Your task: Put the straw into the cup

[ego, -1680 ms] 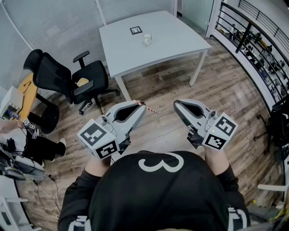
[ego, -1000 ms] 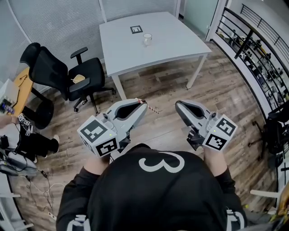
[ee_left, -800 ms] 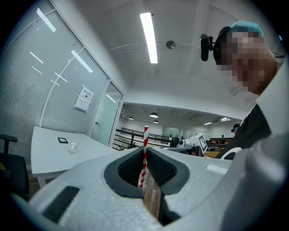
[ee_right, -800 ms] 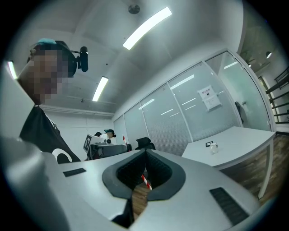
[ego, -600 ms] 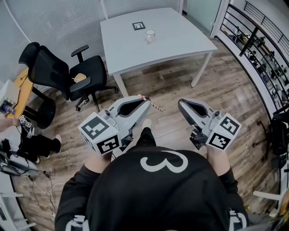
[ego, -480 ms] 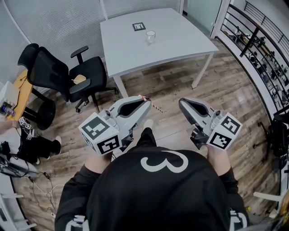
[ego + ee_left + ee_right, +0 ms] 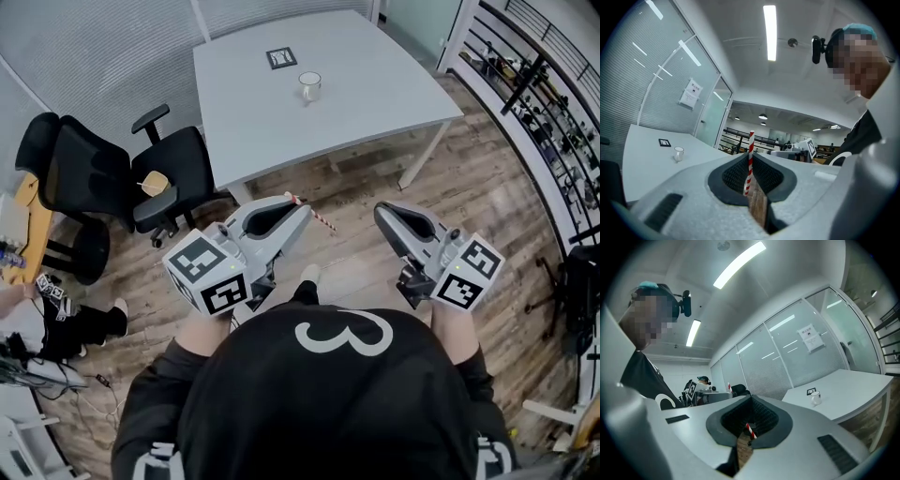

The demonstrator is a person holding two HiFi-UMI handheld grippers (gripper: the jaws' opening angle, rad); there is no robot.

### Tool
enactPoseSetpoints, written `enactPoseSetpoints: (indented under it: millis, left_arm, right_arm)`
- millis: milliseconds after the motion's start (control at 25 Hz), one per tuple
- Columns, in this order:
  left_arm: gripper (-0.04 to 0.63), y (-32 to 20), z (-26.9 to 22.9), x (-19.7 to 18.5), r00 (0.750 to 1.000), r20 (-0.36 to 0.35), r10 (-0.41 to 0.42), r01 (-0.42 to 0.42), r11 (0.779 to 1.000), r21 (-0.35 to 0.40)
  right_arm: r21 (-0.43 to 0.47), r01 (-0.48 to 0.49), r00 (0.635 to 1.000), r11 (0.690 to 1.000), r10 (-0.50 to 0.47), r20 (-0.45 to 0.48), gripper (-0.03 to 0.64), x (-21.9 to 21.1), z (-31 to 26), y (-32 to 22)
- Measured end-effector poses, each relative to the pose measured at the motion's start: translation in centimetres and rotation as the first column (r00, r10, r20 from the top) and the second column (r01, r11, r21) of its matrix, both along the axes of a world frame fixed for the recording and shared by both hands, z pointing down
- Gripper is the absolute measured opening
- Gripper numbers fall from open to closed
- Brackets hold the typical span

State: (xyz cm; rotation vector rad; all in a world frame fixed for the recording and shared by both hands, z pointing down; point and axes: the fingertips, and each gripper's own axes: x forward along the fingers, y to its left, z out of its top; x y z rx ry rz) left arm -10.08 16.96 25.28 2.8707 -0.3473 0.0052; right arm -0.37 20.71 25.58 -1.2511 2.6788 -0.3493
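Left gripper (image 7: 300, 208): pointing level toward the table (image 7: 394, 89), its pads pinching the straw (image 7: 317, 217).
Right gripper (image 7: 381, 212): pointing level alongside, its jaws pressing together.
Cup (image 7: 309, 86): standing toward the table's far edge, beside a marker card (image 7: 281, 58).
Right gripper view alone: showing a short striped bit (image 7: 749, 429) low between its jaws.

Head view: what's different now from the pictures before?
The person has walked nearer the white table, which fills more of the view, and the black chair slid left in the picture. Nothing was grabbed or dropped: the left gripper stays shut on the striped straw, the right gripper stays beside it, and the cup still stands on the table.
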Motion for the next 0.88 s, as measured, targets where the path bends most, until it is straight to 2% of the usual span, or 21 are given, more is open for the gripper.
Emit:
enactPoseSetpoints:
  millis: [520,720,880]
  left_arm:
    - [0.034,-20.4,0.7,5.7,0.998,0.02,0.053,-0.051,0.995,-0.085]
    - [0.034,-26.5,1.8,6.7,0.998,0.017,0.068,-0.066,0.99,-0.122]
    - [0.034,-30.0,2.1,6.9,0.997,0.013,0.077,-0.075,0.99,-0.121]
  right_arm:
    - [-0.109,-0.077,0.996,0.991,0.082,0.045,0.012,5.6,1.5,-19.0]
    - [-0.152,-0.093,0.995,0.984,0.099,0.032,0.012,6.5,2.8,-25.0]
    - [-0.159,-0.128,0.99,0.979,0.135,0.034,0.012,6.9,3.0,-28.4]
